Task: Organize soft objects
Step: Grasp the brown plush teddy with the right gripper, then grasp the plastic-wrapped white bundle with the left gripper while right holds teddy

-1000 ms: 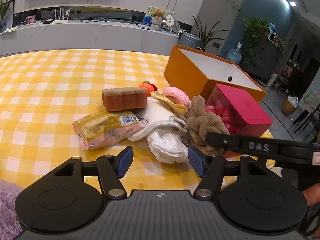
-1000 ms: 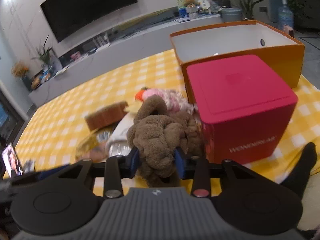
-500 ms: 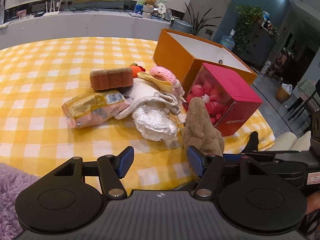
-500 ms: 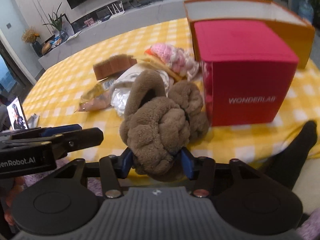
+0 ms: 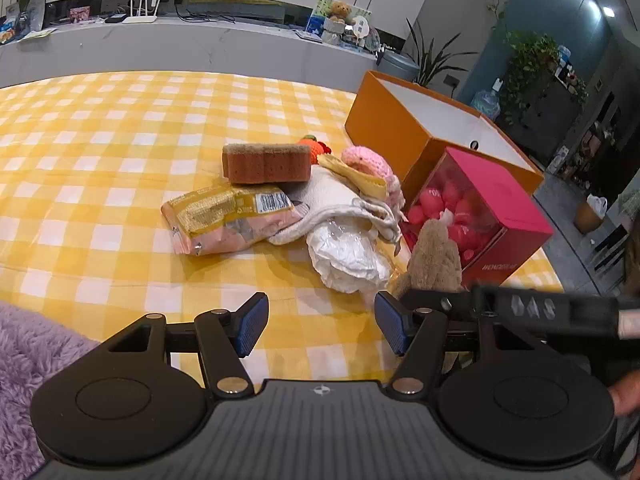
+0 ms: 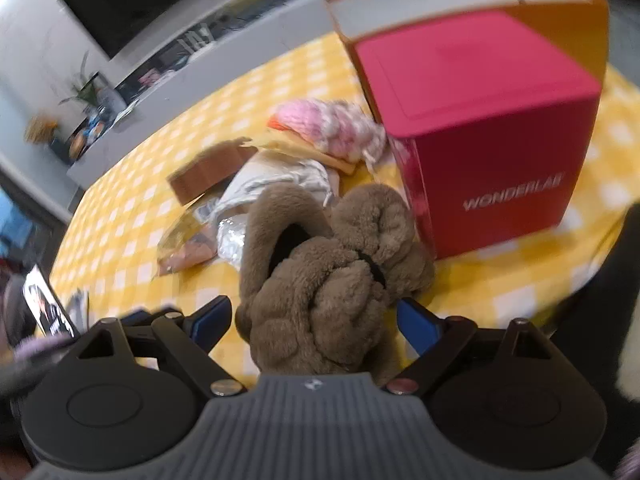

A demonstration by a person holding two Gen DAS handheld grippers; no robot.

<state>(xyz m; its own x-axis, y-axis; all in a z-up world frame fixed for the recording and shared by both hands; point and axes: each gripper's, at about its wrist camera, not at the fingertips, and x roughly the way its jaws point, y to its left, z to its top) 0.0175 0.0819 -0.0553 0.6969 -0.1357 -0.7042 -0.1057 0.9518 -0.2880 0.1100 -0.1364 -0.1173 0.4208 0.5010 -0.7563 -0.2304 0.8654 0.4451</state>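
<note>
A brown plush toy (image 6: 328, 276) lies between the spread fingers of my right gripper (image 6: 314, 322), which is open; the pads stand clear of it. It also shows in the left wrist view (image 5: 434, 258), at the table's near right edge. My left gripper (image 5: 320, 324) is open and empty above the yellow checked tablecloth (image 5: 100, 160). A pile lies ahead: a brown sponge (image 5: 266, 162), a yellow snack packet (image 5: 228, 218), a white cloth (image 5: 332, 200), a crinkled white plastic bag (image 5: 348, 256), a pink knitted item (image 5: 368, 160) and a small orange toy (image 5: 312, 146).
A red box (image 5: 492, 216) with pink balls inside stands right of the pile, also in the right wrist view (image 6: 480, 120). An open orange box (image 5: 416, 132) stands behind it. A purple fluffy item (image 5: 28, 360) lies at the lower left. A phone (image 6: 48, 308) sits at the table's left edge.
My right gripper has opened and let go of the brown plush toy, which it had lifted toward the near table edge. My left gripper stayed open, shifting slightly.
</note>
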